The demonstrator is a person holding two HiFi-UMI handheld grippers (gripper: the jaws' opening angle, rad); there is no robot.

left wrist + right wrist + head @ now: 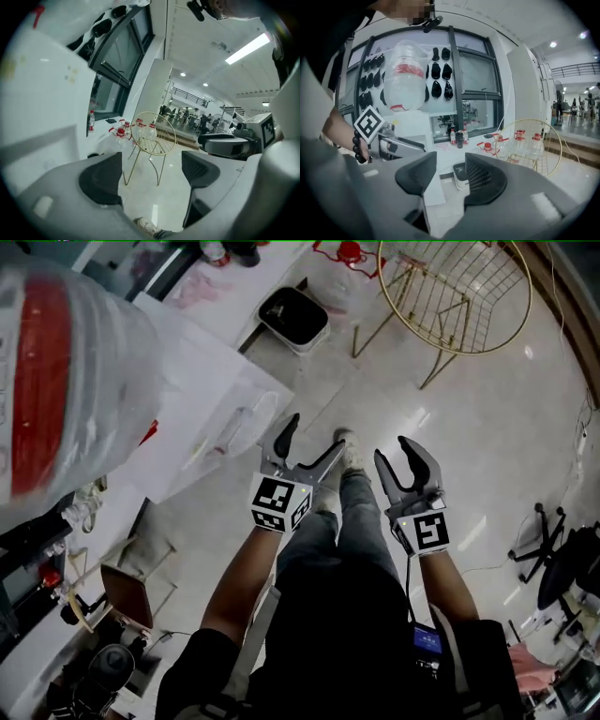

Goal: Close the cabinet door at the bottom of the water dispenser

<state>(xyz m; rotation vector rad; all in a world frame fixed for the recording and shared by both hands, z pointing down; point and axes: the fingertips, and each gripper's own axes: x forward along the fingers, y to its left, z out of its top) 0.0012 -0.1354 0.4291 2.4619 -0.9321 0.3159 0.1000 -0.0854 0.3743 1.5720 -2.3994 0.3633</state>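
**Both grippers hanging empty above the floor, clear of the dispenser's lower door**

The water dispenser (202,399) is standing at the person's left, its white body running down toward the floor. The cabinet door is sitting at the bottom of that body, and the steep downward angle is hiding whether it is shut or ajar.

The main risk, as I judge it, is the door failing to latch and swinging open, since neither gripper is pressing on it. A hard shove low down could also rock the top-heavy unit. A swing of the left gripper (317,429) could clip the big water jug (66,381) close by.

The left gripper's jaws are standing wide apart with only floor and a gold wire chair (459,287) showing between them. The right gripper (391,448) is holding its jaws partly apart, with nothing between them.

The red-labelled jug is sitting upturned on the dispenser, and its fill level is not showing. A white bin (293,318) is lying on the floor beyond, its dark inside giving nothing away. Small red-capped bottles (123,131) are standing beside the chair, looking clear.
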